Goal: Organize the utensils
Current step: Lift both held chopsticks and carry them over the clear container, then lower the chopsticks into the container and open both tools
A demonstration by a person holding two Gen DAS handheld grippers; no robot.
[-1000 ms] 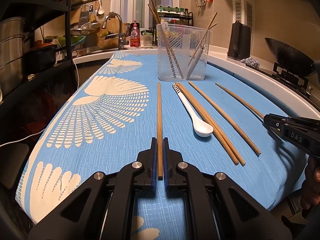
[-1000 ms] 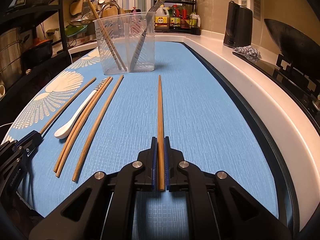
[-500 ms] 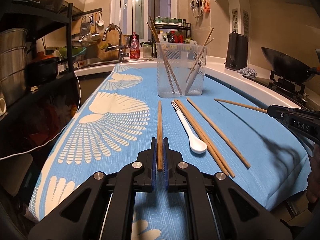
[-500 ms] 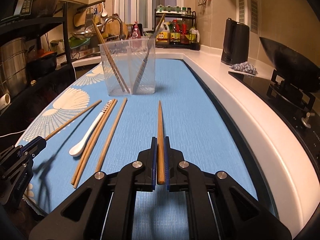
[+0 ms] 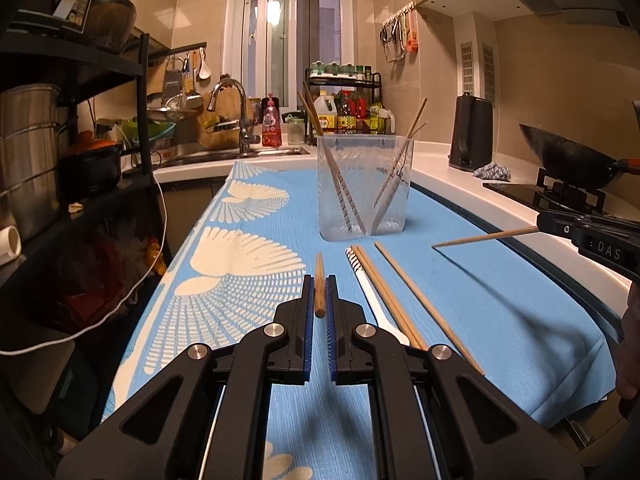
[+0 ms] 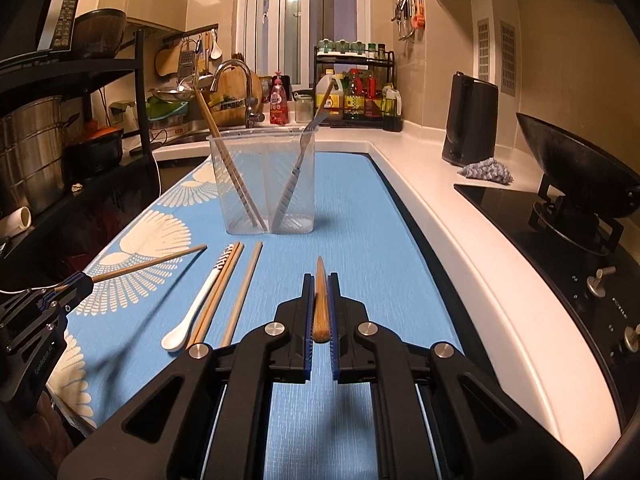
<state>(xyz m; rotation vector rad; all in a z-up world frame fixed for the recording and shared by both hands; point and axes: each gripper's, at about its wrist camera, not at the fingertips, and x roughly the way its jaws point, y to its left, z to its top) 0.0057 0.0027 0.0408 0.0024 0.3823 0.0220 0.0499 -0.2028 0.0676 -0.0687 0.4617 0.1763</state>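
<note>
Holding one slim wooden chopstick in each tool, I have both clear of the blue tabletop (image 6: pixel 400 240). The left tool (image 5: pixel 319 292) is clamped on its chopstick (image 5: pixel 319 280); the right tool (image 6: pixel 320 300) pinches another chopstick (image 6: pixel 320 300). The clear ribbed plastic cup (image 6: pixel 264 184) already holds several utensils. Three round chopsticks (image 6: pixel 244 284) and a glossy white spoon (image 6: pixel 192 312) remain lying flat.
</note>
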